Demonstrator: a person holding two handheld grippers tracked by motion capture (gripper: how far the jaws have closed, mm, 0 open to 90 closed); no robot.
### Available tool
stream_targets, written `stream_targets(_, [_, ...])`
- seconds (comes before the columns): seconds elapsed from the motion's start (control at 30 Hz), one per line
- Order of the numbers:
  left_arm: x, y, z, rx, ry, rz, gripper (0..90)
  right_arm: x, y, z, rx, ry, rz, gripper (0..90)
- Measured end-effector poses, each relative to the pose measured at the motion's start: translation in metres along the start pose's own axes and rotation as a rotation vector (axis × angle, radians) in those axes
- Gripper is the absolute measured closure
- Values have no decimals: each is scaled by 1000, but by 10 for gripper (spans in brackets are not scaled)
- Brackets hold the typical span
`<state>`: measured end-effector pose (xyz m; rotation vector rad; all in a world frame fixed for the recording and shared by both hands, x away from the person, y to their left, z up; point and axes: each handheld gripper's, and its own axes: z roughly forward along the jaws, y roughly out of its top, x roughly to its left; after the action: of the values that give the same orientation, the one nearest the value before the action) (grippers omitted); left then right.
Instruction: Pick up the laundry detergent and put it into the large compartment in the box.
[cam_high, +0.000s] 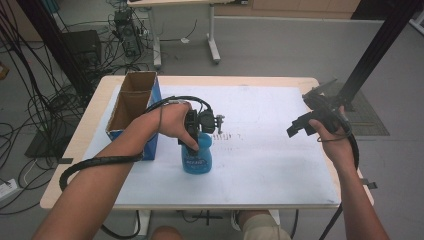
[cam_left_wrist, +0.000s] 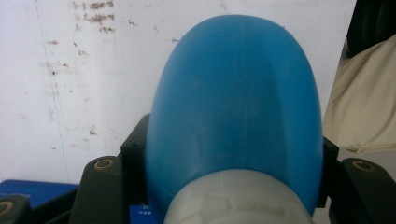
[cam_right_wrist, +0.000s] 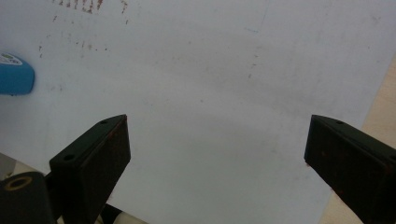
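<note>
**Blue bottle held at the neck by the left gripper**

The left gripper (cam_high: 196, 131) grasps the blue bottle (cam_left_wrist: 238, 107); its jaws press on both sides just under the white cap (cam_left_wrist: 233, 198). The bottle seems to stand on the white sheet (cam_high: 270, 145), though its bottom is hard to see. The right gripper (cam_right_wrist: 215, 154) hovers with jaws spread wide, only sheet between them, and the bottle well apart from them.

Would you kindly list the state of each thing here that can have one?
Blue bottle: upright on the white sheet, white cap on, gripped near the top.
Left gripper: shut on the blue bottle.
Right gripper: open, holding nothing, above the sheet.
Cardboard box: open at the top.
</note>
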<state>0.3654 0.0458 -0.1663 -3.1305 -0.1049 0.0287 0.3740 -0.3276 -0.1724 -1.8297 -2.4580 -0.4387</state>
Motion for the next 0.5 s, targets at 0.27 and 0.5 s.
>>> stream_targets(0.27, [0, 1, 0, 5, 1, 1, 380, 1, 0, 1, -2, 2, -5, 68])
stream_targets(0.5, [0, 1, 0, 6, 2, 2, 381, 2, 0, 0, -4, -1, -4, 67])
